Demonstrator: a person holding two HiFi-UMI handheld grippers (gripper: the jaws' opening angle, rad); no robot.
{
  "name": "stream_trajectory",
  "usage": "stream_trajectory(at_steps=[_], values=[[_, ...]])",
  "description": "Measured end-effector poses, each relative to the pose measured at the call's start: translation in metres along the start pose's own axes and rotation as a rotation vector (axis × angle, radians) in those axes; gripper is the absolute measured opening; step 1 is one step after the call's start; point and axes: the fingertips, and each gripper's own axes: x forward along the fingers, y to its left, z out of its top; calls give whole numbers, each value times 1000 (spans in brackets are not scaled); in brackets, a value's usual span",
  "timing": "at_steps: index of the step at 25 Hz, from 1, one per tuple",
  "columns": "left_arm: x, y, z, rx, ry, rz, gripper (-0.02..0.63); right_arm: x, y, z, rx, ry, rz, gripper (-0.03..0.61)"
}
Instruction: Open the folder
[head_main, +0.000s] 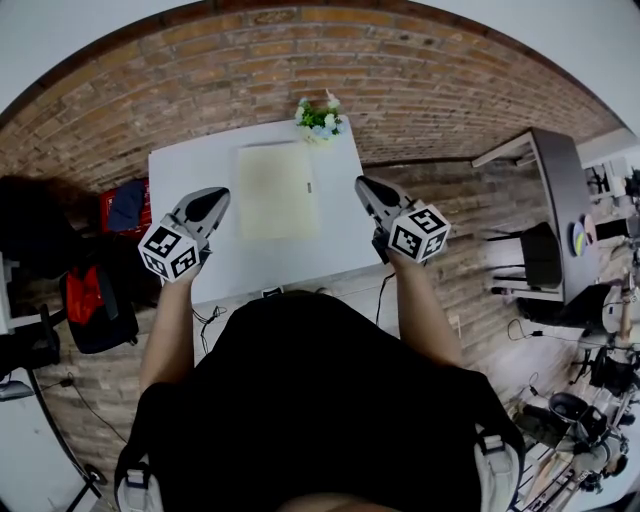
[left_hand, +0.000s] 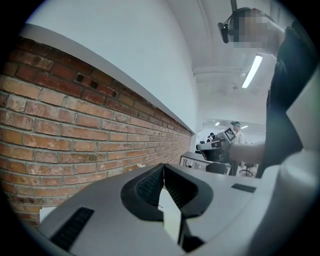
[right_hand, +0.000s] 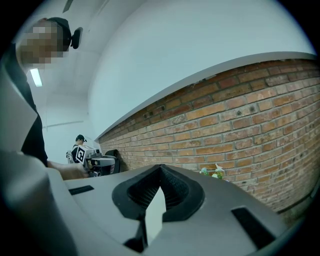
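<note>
Folder (head_main: 276, 190): pale yellow, lying flat and closed in the middle of the white table (head_main: 190, 170), at 12 o'clock from the person; a small dark mark sits near its right edge, perhaps a fastener, too small to tell.
Left hand-held gripper (head_main: 212, 200): at 9 o'clock of the folder, apart from it, jaws pressed together, nothing between them.
Flowers (head_main: 320, 118): small pot at the table's far edge, at 1 o'clock of the folder, just beyond its corner.
Right hand-held gripper (head_main: 365, 187): at 3 o'clock of the folder, apart from it, jaws pressed together and empty.
Stage: approach, I judge; cover not yet touched.
Risk: a thin cover lying flush gives little to catch. Closed tips pushed at the edge would likely slide the whole folder toward the flowers. Lifting without the other gripper pinning the back could raise the folder unopened.
</note>
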Motion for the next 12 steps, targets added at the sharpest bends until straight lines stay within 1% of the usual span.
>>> stream_trajectory(at_steps=[12], values=[[-16,32,0,-19,-15,-35,14,21,16,9,-8,-2,-38,23]])
